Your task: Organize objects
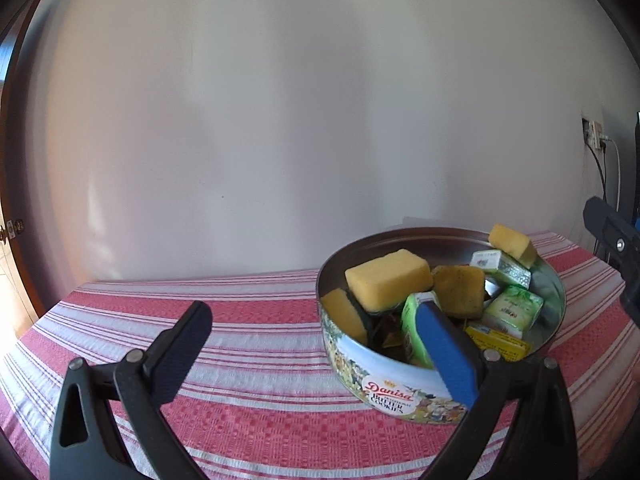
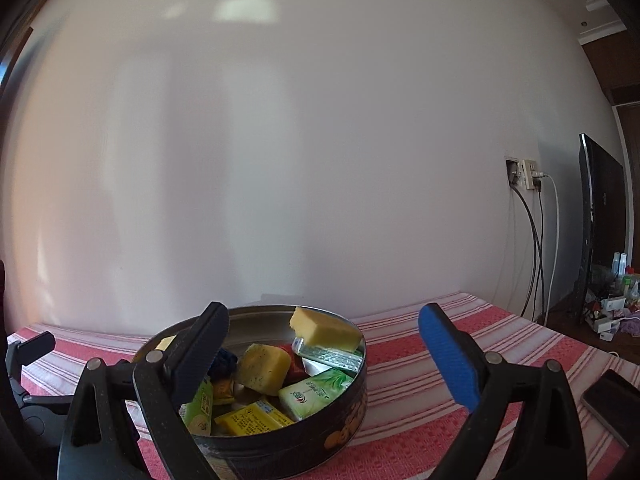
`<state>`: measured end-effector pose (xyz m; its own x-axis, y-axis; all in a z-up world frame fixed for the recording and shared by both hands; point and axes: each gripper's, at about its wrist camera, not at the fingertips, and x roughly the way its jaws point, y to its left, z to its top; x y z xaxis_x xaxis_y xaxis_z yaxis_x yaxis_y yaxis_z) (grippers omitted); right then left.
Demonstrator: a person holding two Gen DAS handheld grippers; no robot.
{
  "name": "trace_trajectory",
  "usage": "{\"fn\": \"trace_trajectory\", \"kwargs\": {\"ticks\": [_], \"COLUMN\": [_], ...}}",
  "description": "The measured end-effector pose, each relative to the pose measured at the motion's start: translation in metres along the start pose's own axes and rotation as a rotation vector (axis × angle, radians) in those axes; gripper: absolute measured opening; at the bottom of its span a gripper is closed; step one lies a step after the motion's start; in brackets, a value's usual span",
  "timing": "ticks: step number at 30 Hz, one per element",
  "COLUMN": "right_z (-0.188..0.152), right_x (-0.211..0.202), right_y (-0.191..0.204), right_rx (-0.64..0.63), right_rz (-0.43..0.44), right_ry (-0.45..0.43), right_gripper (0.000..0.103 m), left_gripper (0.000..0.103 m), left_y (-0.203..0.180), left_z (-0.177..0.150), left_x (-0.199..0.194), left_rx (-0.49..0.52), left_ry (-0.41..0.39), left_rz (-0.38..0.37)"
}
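Note:
A round cookie tin (image 1: 384, 384) (image 2: 344, 432) sits on a red-and-white striped tablecloth (image 1: 256, 320) (image 2: 408, 392). It holds several yellow sponges (image 1: 388, 278) (image 2: 326, 326), green cartons (image 1: 514, 312) (image 2: 316, 394) and a yellow box (image 2: 252, 418). My left gripper (image 1: 316, 354) is open just left of the tin, its blue-padded finger in front of the tin's near rim. My right gripper (image 2: 324, 360) is open over the tin's right half, its black finger above the contents. Neither holds anything.
A white wall rises right behind the table. A wall socket (image 2: 528, 174) with hanging cables and a dark screen (image 2: 604, 216) stand at the right. A dark phone (image 2: 612, 404) lies near the table's right edge. A wooden door (image 1: 16, 184) is at far left.

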<state>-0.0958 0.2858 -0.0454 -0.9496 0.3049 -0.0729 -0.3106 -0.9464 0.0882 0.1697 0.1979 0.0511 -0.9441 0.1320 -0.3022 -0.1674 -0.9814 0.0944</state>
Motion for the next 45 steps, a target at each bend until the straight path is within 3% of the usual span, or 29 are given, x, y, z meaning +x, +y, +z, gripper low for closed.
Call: {"fn": "trace_trajectory", "kwargs": {"ticks": [9,15,22,45], "right_z": [0.007,0.010,0.011,0.011], "right_x": [-0.035,-0.044,-0.046,-0.052], "right_y": [0.006,0.008,0.009,0.009], "right_rx": [0.012,0.003,-0.005,-0.023], "right_rz": [-0.024,-0.034,-0.035,-0.027], "right_ry": [-0.046,-0.073,-0.068,-0.066], "right_gripper": [0.098,0.098,0.099,0.099], "left_gripper": [0.103,0.103,0.103,0.103], "left_y": [-0.002,0.020,0.011,0.018], "left_z": [0.004,0.009,0.002,-0.004], "left_x": [-0.032,0.001,0.019,0.027], "left_rx": [-0.015,-0.028,-0.037,-0.029], "left_ry": [-0.004,0.007,0.032,0.066], "left_rz": [-0.006,-0.016,-0.005,0.022]}}
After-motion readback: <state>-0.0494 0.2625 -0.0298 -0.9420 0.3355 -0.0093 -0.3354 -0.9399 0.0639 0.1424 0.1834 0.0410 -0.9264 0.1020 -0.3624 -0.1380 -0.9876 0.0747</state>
